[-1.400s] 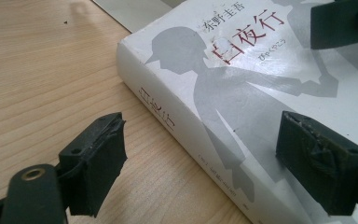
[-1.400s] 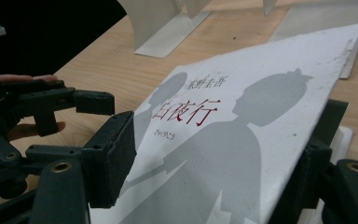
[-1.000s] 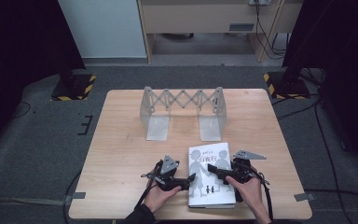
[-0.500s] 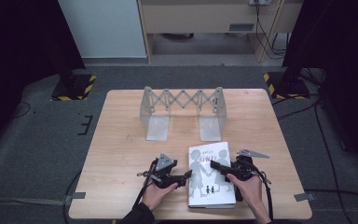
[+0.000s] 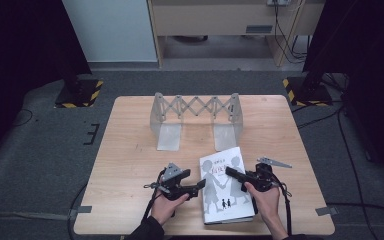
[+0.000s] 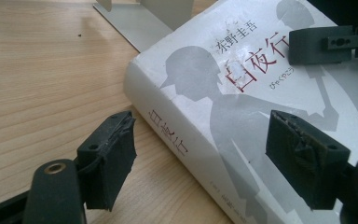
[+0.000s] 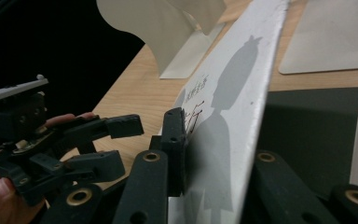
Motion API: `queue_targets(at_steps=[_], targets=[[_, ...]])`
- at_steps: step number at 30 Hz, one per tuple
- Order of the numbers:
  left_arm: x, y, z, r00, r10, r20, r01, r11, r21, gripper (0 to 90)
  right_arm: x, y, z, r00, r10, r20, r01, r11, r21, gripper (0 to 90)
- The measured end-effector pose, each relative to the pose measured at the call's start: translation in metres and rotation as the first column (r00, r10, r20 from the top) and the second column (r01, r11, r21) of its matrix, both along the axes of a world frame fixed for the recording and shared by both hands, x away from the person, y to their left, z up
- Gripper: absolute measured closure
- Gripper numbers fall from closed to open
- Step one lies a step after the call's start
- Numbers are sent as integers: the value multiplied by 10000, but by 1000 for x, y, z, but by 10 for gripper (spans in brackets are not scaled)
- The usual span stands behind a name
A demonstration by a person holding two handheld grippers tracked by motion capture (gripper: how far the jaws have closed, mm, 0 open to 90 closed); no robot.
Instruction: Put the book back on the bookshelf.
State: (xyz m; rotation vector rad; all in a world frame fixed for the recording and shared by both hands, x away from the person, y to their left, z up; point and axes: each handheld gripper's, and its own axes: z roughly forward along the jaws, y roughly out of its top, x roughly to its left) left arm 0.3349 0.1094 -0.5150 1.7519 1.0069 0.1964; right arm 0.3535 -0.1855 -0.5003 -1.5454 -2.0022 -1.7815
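A white hardcover book [image 5: 225, 187] with grey silhouettes lies flat near the table's front edge. My left gripper [image 5: 199, 186] stands open astride its spine edge. One pad [image 6: 107, 158] is beside the spine over the wood, apart from it. The other pad [image 6: 303, 161] hangs over the cover [image 6: 242, 93]. My right gripper [image 5: 228, 172] comes in from the book's right side. Its jaws have just been closing and are now shut on the front cover [image 7: 233, 116], which is raised off the dark endpaper [image 7: 307, 130].
A metal expanding book rack [image 5: 195, 117] stands at the back middle of the wooden table [image 5: 130, 150], with flat base plates reaching toward the book. The table's front edge is just below the hands. Dark floor surrounds the table.
The right gripper's jaws have drawn together on the book's cover at its right edge. Both hands stay about where they were.
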Motion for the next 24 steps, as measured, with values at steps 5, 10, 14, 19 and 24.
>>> queue_targets(at_steps=[5, 10, 14, 19, 24], targets=[[-2, -3, 0, 9996, -244, -145, 239, 9993, -299, 231, -7, 4, 11, 9977, 256, 634, -270, 9994, 206, 809], [-3, -5, 1, 9989, -467, -76, 459, 9957, -809, 210, -13, 6, 20, 9910, 534, 1227, -566, 9981, 228, 823], [-2, -7, -1, 9979, -640, 70, 644, 9918, -1103, 122, -16, 4, 23, 9848, 676, 1600, -769, 9957, 522, 831], [-1, -11, -9, 9943, -1064, -9, 1054, 9864, -1263, 0, -16, 4, 23, 9814, 763, 1763, -897, 9935, 695, 835], [0, -11, -13, 9933, -1153, -108, 1119, 9796, -1669, 0, -16, 1, 21, 9800, 796, 1823, -978, 9908, 932, 835]])
